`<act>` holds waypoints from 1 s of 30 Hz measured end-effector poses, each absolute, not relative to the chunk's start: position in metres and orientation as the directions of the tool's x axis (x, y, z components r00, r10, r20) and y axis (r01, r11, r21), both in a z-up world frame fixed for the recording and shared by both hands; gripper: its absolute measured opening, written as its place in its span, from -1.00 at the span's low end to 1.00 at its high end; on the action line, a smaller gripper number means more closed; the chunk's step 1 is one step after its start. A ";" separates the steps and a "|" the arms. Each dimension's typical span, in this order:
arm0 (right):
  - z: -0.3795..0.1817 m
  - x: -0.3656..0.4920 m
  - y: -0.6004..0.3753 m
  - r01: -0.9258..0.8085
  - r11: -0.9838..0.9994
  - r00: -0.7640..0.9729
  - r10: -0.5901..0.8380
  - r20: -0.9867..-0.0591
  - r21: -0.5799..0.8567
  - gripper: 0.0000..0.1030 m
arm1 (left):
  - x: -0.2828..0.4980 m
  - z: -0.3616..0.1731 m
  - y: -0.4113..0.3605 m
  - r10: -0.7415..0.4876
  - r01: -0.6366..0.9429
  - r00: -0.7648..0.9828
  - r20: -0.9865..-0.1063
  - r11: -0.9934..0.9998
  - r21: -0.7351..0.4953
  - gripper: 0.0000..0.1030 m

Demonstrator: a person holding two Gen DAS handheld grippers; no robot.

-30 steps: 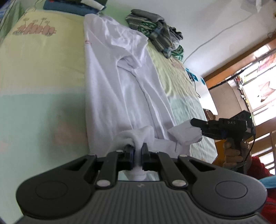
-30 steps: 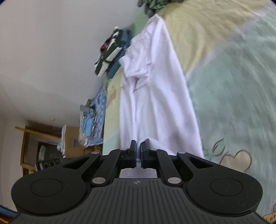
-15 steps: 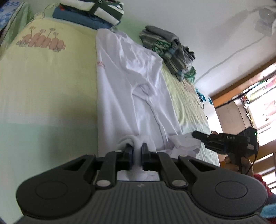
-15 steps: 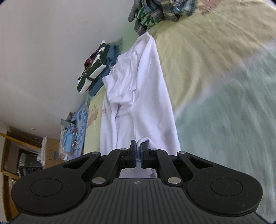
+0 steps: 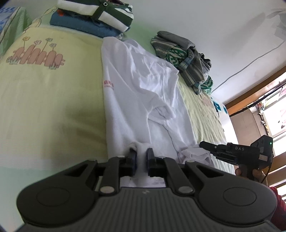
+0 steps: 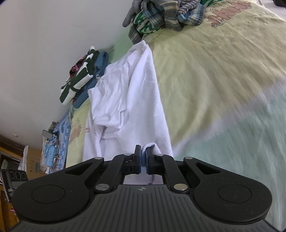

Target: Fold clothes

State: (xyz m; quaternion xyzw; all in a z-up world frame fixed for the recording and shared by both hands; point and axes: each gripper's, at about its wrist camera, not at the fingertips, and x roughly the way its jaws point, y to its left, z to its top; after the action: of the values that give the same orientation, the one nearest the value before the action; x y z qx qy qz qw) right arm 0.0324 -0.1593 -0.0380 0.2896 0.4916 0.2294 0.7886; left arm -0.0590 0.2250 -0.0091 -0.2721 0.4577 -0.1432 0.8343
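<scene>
Left gripper [image 5: 141, 158]: clenched on a bunched fold at the near edge of the white T-shirt [image 5: 143, 100], with cloth filling the gap between its blue-padded fingers. Right gripper [image 6: 143, 161]: likewise clamped on a ribbed white edge of the same garment, the jaws almost together with fabric between them. In the left wrist view the right gripper [image 5: 202, 144] appears at the right side, nose against a crumpled corner of the shirt, with the holder's hand [image 5: 250, 172] below it.

The T-shirt lies lengthwise on the bed sheet [image 5: 44, 100], folded into a long narrow strip running away from both grippers; a sleeve is turned in over the middle and a small red print [image 5: 108, 84] shows near its left edge. The sheet is pale yellow and green, with a cartoon fence motif [image 5: 35, 57].

At the far end, just beyond the shirt, a folded stack [image 5: 93, 16] sits against the wall: a green-and-white striped garment on top of a blue one. To its right a loose heap of striped knitwear [image 5: 184, 60] lies on the sheet, near the shirt's far corner.
</scene>
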 end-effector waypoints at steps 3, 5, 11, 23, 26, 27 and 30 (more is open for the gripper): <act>-0.041 0.040 -0.157 -0.064 0.730 0.413 0.640 -0.648 0.680 -0.82 | -0.048 -0.013 0.228 -0.515 -0.024 0.527 -0.676 0.786 -0.617 -0.49; -0.043 0.044 -0.156 -0.054 0.730 0.413 0.637 -0.651 0.681 -0.63 | -0.040 -0.016 0.231 -0.533 -0.033 0.518 -0.669 0.769 -0.638 -0.34; -0.025 0.054 -0.166 -0.060 0.708 0.449 0.649 -0.615 0.704 -0.19 | -0.023 -0.006 0.235 -0.554 -0.020 0.539 -0.634 0.744 -0.668 0.38; 0.018 -0.022 -0.110 -0.741 0.667 0.520 0.496 -0.696 -0.078 -0.13 | -0.031 0.033 0.236 -0.380 0.044 0.642 -0.666 0.885 -0.463 0.62; 0.007 -0.032 -0.108 -0.795 0.575 0.511 0.465 -0.722 -0.192 -0.13 | -0.042 0.025 0.219 -0.354 0.141 0.611 -0.708 0.929 -0.343 0.62; 0.004 -0.032 -0.107 -0.805 0.558 0.504 0.464 -0.728 -0.202 -0.13 | -0.045 0.023 0.213 -0.344 0.174 0.601 -0.721 0.937 -0.302 0.62; -0.005 -0.024 -0.099 -0.826 0.507 0.501 0.463 -0.732 -0.245 -0.13 | -0.056 0.015 0.195 -0.307 0.272 0.575 -0.758 0.946 -0.176 0.62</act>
State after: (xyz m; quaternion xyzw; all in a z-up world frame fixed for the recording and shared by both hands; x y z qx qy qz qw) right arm -0.0239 -0.0993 -0.0046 -0.2990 0.3042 0.3964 0.8130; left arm -0.0562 0.1954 0.0150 -0.0201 0.4309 -0.1631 0.8873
